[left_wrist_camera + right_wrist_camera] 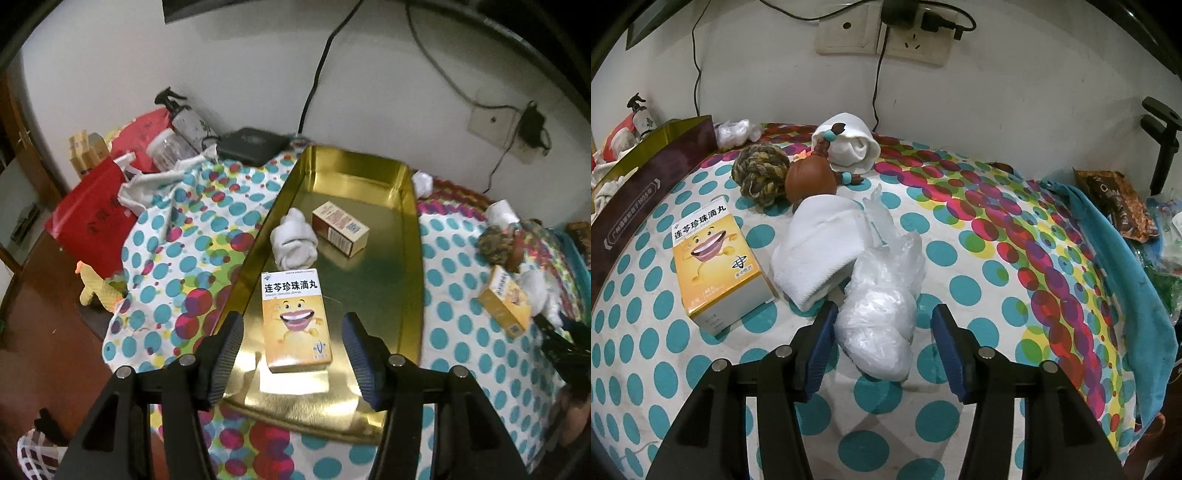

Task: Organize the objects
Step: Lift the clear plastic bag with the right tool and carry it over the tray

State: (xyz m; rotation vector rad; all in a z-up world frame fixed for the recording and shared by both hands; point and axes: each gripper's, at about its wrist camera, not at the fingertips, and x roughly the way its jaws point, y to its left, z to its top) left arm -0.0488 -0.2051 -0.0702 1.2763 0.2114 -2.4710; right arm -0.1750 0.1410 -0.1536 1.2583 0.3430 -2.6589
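Everywhere polka-dot cloth [960, 258], white wall [1034, 92].

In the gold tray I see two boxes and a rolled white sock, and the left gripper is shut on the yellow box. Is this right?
Not quite. The left wrist view shows the gold tray holding two boxes and the rolled white sock, but the left gripper is open: its fingers stand apart on both sides of the yellow box, not touching it.
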